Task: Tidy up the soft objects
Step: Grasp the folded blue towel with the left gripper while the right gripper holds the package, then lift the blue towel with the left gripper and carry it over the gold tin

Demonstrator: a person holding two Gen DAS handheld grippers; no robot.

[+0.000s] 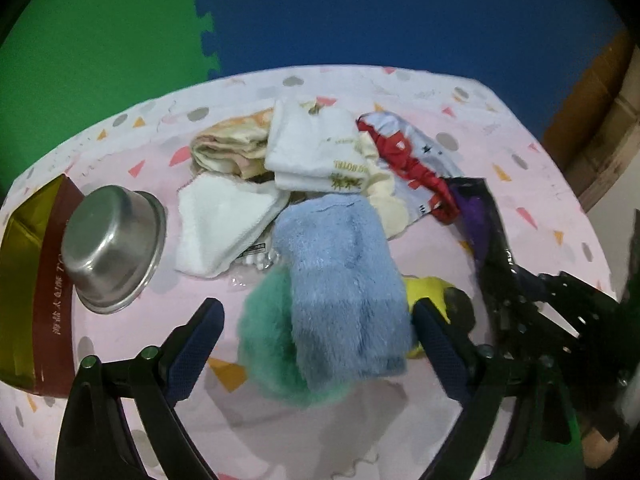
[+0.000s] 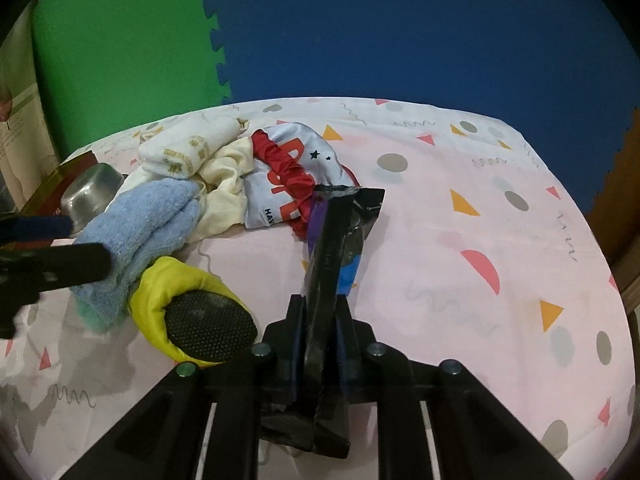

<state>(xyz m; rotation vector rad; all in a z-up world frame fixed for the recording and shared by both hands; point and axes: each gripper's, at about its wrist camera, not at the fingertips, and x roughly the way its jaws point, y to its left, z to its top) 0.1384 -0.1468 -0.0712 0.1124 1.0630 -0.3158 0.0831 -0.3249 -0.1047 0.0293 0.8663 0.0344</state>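
A pile of soft things lies on the pink patterned tablecloth (image 1: 520, 184): a blue fluffy towel (image 1: 344, 280) over a green fluffy cloth (image 1: 268, 344), white towels (image 1: 224, 224), a white hotel towel (image 1: 316, 152), a cream cloth (image 1: 384, 196) and a red-and-white garment (image 1: 412, 156). My left gripper (image 1: 318, 324) is open, its fingers on either side of the blue towel. My right gripper (image 2: 320, 312) is shut on a black glossy packet (image 2: 340, 232) and holds it upright. A yellow cloth with a black pad (image 2: 188, 300) lies to its left.
An upturned steel bowl (image 1: 112, 248) rests on a gold and maroon box (image 1: 36, 280) at the table's left. Green and blue foam mats (image 1: 360, 8) form the back wall. A cardboard box (image 1: 600, 120) stands at the right.
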